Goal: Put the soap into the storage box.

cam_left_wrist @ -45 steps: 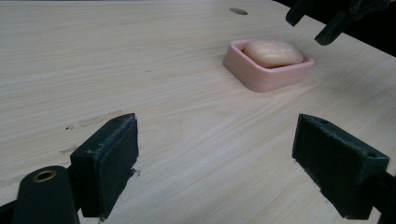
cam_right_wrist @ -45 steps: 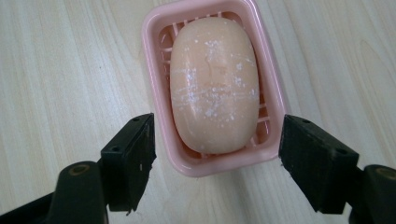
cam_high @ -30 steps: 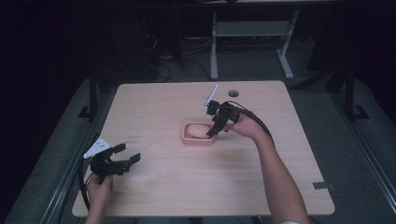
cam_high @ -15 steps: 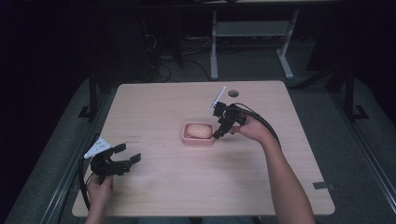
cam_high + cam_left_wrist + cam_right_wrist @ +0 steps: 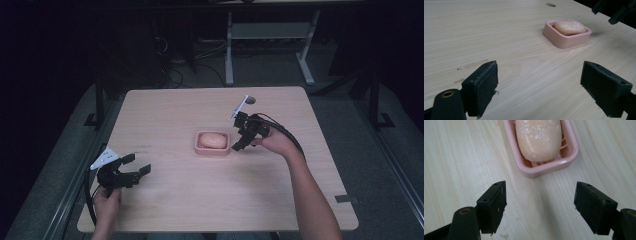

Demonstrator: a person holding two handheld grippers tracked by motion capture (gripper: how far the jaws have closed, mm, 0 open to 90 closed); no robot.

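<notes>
Two black two-jaw grippers, both w/ jaws spread wide, nothing between them. Right gripper (image 5: 243,136) held in the person's right hand (image 5: 272,142), tilted down just beside the right end of a pink rectangular plastic soap dish (image 5: 212,149), not touching it; in the right gripper view (image 5: 540,207) the dish (image 5: 534,168) sits just ahead of the jaws, short end toward them. Dish holds a peach-coloured oval soap bar (image 5: 212,139) w/ whitish flecks on top (image 5: 539,137), lying flat inside the rim. Dish stands approx. mid-table on the light wood-grain table (image 5: 200,200). Left gripper (image 5: 131,170) near the table's front left corner, well apart from the dish, gripped by the left hand (image 5: 106,202); left gripper view (image 5: 539,85) shows bare tabletop between jaws, dish (image 5: 564,40) and soap (image 5: 569,27) farther off. Small dark round hole (image 5: 250,100) in table near far edge.
</notes>
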